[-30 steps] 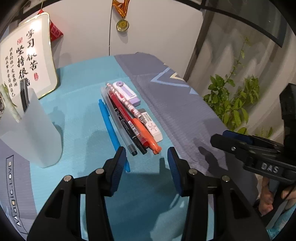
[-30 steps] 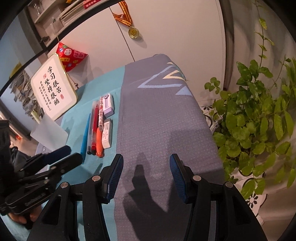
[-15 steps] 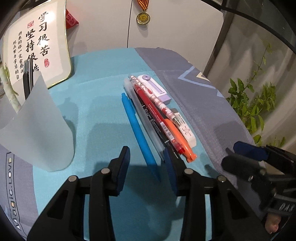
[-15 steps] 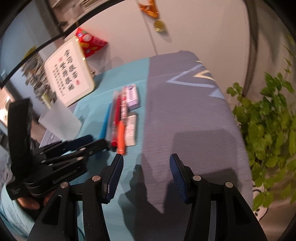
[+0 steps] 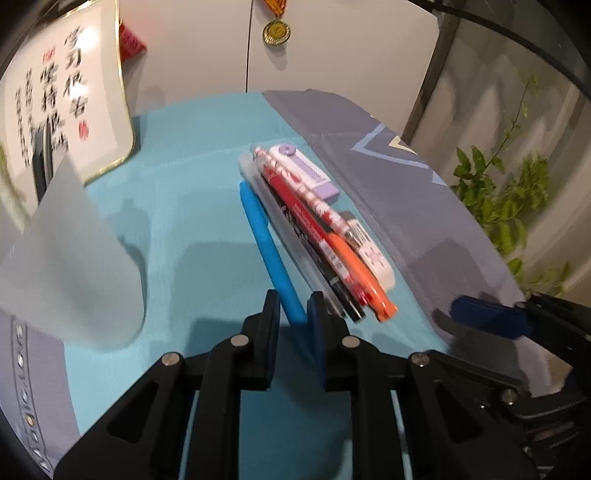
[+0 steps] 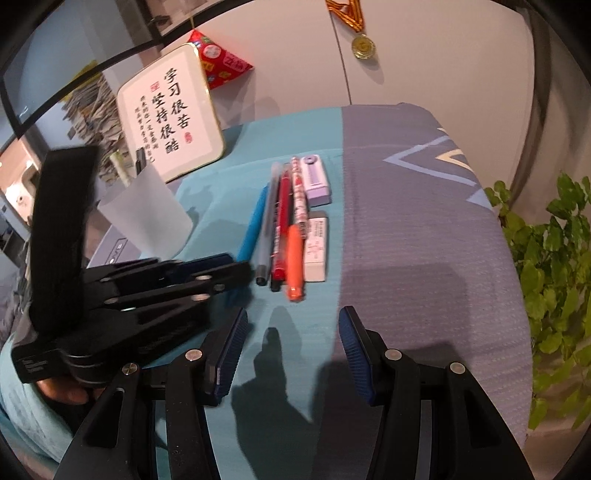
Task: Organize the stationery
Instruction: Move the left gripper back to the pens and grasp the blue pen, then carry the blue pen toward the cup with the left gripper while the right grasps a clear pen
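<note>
A row of pens lies on the teal cloth: a blue pen [image 5: 264,236], a clear grey pen [image 5: 284,229], a red pen [image 5: 306,225], an orange pen [image 5: 360,273] and a patterned pen [image 5: 317,201]. Beside them lie a purple correction tape [image 5: 308,171] and a white eraser [image 5: 373,254]. My left gripper [image 5: 293,314] has closed on the near end of the blue pen; it also shows in the right wrist view [image 6: 236,269]. My right gripper [image 6: 291,354] is open and empty, above the cloth in front of the pens. A frosted pen cup [image 5: 74,266] stands at the left.
A framed calligraphy board [image 6: 171,112] leans at the back left behind the cup [image 6: 147,214]. A medal [image 5: 276,31] hangs on the white cabinet. A leafy plant [image 6: 554,266] stands past the table's right edge. The grey cloth [image 6: 417,221] covers the right half.
My left gripper moved forward and left to the blue pen and its jaws closed around the pen's near end. My right gripper swung left toward the pens and stayed open.
</note>
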`<state>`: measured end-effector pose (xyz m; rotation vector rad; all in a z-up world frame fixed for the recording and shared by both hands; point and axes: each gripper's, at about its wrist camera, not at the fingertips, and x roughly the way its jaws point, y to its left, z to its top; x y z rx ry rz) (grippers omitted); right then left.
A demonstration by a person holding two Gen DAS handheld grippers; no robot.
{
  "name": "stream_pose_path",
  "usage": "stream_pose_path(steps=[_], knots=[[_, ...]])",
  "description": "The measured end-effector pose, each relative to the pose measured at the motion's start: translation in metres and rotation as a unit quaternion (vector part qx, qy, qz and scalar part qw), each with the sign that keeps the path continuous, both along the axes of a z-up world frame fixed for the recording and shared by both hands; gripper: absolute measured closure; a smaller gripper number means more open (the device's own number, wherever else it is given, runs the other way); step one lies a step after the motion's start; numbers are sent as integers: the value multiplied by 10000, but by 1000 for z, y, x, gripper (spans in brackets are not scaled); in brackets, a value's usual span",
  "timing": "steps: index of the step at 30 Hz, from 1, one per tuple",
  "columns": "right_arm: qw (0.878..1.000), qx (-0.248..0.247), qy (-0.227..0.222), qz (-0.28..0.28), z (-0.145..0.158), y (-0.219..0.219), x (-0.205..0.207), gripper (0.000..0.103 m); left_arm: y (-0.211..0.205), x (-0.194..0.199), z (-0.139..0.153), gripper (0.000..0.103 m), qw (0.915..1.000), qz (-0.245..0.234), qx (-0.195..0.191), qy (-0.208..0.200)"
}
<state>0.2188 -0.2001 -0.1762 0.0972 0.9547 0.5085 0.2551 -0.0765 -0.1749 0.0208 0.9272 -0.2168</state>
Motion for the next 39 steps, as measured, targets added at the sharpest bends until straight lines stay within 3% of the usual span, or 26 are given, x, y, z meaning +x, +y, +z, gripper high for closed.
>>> stream_pose_path(steps=[7, 14, 21, 29, 33, 39], knots=[[9998, 22, 84, -157, 0, -6, -1, 51, 18, -9, 2, 93, 9996, 30, -185, 204], [9998, -161, -58, 107, 2, 15, 1, 80, 43, -57, 5, 95, 9987, -231, -271, 372], [9985, 156, -210, 471, 21, 46, 26, 80, 54, -77, 4, 95, 9986, -325, -280, 315], [9974, -628, -15, 352, 2, 81, 52, 80, 72, -83, 6, 95, 9994, -210, -253, 87], [9976, -628, 177, 221, -5, 75, 58, 80, 77, -80, 3, 95, 9994, -158, -285, 105], [9936, -1045, -124, 412, -5, 89, 56, 80, 76, -76, 1, 95, 9991, -198, -354, 88]])
